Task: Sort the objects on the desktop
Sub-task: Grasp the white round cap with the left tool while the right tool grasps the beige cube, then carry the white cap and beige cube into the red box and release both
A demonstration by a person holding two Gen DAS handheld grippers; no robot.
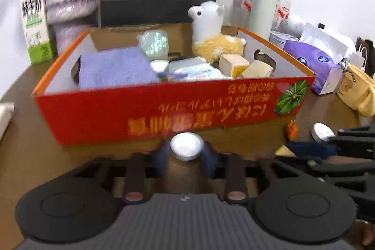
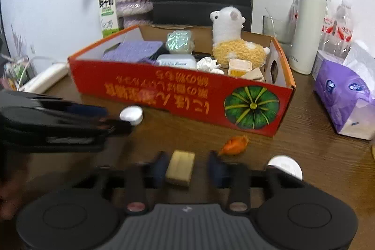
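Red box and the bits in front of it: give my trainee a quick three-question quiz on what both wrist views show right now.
1. True or false: the tan block already lies inside the red box.
2. Multiple choice: what sits between the fingers of the left gripper? A) the orange wrapped candy B) a small white round cup C) the plush alpaca
3. Fill in: the right gripper has its fingers either side of the ____ block, with gaps showing.

Key
1. False; it lies on the table in front of the box.
2. B
3. tan
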